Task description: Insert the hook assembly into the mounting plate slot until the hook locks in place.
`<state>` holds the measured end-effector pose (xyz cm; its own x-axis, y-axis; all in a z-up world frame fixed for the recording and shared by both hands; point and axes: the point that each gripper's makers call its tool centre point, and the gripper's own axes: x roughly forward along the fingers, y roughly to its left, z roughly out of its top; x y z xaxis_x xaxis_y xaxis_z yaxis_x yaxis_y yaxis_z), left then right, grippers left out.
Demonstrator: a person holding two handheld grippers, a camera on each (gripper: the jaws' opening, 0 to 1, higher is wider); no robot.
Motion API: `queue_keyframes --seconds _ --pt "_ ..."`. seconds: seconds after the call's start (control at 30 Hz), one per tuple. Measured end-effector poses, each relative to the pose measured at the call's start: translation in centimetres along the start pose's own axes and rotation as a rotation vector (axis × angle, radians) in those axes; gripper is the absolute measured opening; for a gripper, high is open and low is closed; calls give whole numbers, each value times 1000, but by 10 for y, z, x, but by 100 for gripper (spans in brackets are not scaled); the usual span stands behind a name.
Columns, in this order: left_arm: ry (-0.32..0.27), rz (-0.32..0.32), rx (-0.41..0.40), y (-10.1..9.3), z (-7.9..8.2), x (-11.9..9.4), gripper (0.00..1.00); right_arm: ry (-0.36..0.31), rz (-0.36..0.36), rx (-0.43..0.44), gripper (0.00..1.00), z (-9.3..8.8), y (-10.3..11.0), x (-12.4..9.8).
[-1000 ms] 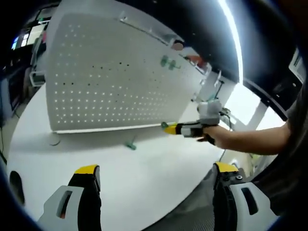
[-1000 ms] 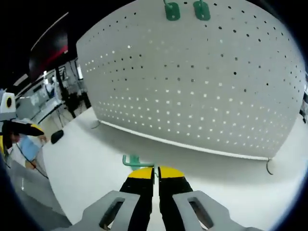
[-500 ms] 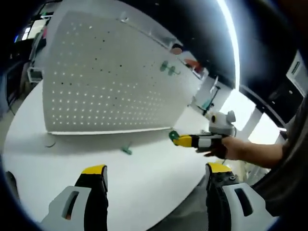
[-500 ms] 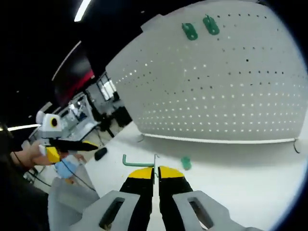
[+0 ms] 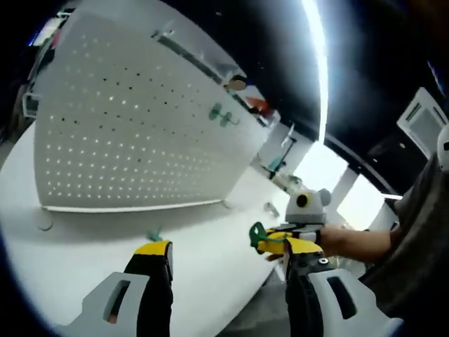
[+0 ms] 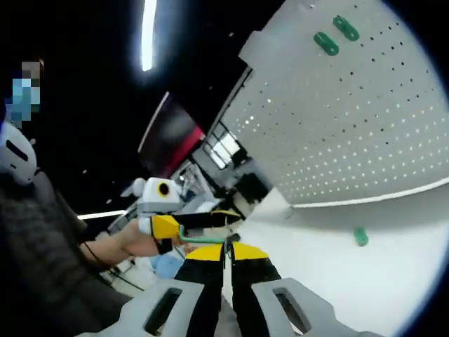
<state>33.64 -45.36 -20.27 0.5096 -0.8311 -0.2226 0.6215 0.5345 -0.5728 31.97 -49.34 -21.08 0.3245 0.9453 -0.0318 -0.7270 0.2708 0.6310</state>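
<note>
- The right gripper (image 6: 227, 247) had its jaws pinched together on the green hook (image 6: 203, 239), lifted off the table, probably to carry it to the board.
- The left gripper (image 5: 228, 247) hovered with jaws wide apart and empty, likely waiting to assist.
- A second green piece (image 6: 360, 236) lay on the white table (image 6: 330, 260), near the board's foot.
- Beyond stood the white perforated mounting plate (image 5: 126, 133), upright, with two green hooks (image 6: 335, 34) already hung high.
- Behind it, a dim room with a ceiling light strip (image 5: 313, 56).
</note>
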Motion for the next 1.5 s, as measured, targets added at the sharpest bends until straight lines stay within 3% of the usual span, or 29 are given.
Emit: queue_keyframes --seconds 0.13,0.23,0.3,0.57,0.67,0.73,0.87,1.03,1.1,1.5 --pt "-14 -56 -23 -11 3 3 53 3 48 10 1 -1 10 4" --pt "-60 -180 -105 -30 11 3 43 -17 90 26 1 1 19 7" --pt "-55 -224 -140 -37 10 2 36 -45 132 35 1 6 26 9" --pt "-46 -288 -130 -54 8 1 26 -29 240 47 1 6 49 17" --pt "-52 -364 -144 -69 11 -2 15 -35 264 48 1 6 54 18" --pt "-52 -350 -132 -67 11 -3 6 -49 325 48 1 9 65 16" --pt "-46 -389 -134 -74 12 -6 5 -46 345 65 1 8 70 15" --pt "-49 -373 -87 -78 14 -4 2 -52 341 60 2 9 70 15" --pt "-58 -362 -33 -77 14 -2 2 -50 329 40 3 10 68 15" --pt "-57 -344 5 -80 18 -1 1 -26 312 43 5 12 67 13"
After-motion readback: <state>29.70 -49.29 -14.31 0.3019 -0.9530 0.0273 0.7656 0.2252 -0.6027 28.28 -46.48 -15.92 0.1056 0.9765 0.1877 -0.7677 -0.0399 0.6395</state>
